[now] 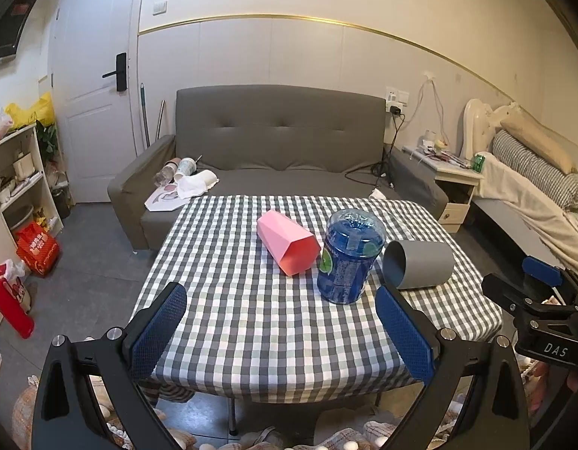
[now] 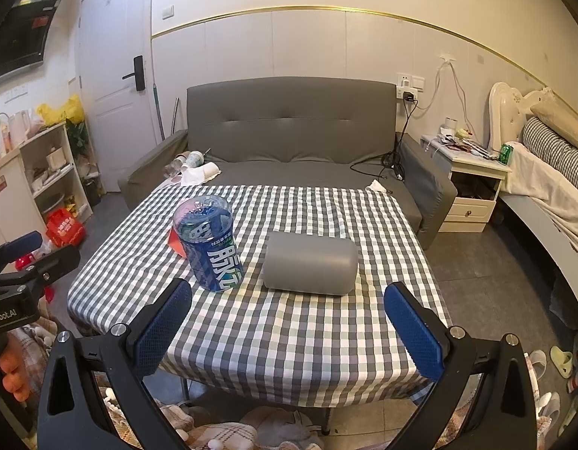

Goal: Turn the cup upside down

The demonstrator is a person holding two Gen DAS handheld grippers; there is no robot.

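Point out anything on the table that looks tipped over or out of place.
Two cups are tipped over: the pink cup and the grey cup both lie on their sides. The blue bottle piece stands between them.

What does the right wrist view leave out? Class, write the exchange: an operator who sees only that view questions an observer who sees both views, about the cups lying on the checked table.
Operator: Which way does the grey cup open? I see only its side.
Observer: The left wrist view shows its mouth facing the blue bottle.
Operator: Something pink peeks out behind that bottle. What is it?
Observer: A faceted pink cup, lying on its side, with its mouth turned towards the near side of the table.
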